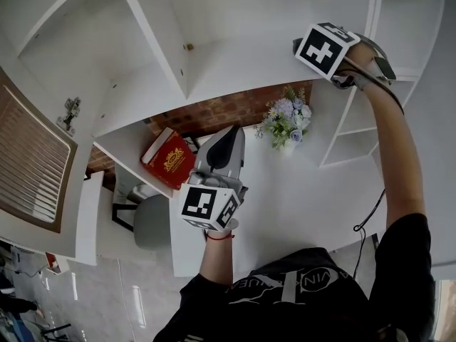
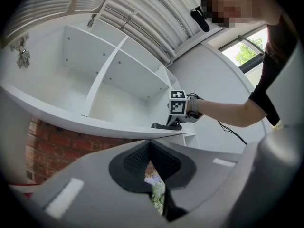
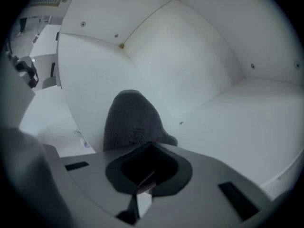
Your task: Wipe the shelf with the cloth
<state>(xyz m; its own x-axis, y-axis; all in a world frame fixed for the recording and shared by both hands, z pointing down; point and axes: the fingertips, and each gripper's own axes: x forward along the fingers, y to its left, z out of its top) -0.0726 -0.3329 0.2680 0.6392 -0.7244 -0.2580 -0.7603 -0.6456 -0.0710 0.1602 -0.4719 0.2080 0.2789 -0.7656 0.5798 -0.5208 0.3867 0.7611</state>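
Dark grey cloth (image 3: 130, 120) bunched inside white shelf (image 3: 247, 122).

Bright, even daylight; heavy fisheye vignetting.

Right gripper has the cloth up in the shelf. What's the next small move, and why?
Probably drag the cloth sideways across the shelf board, pressed flat. The right gripper is shut on the cloth, which sits bunched against the divider panel, and the board stretches away bare to the right in the right gripper view.
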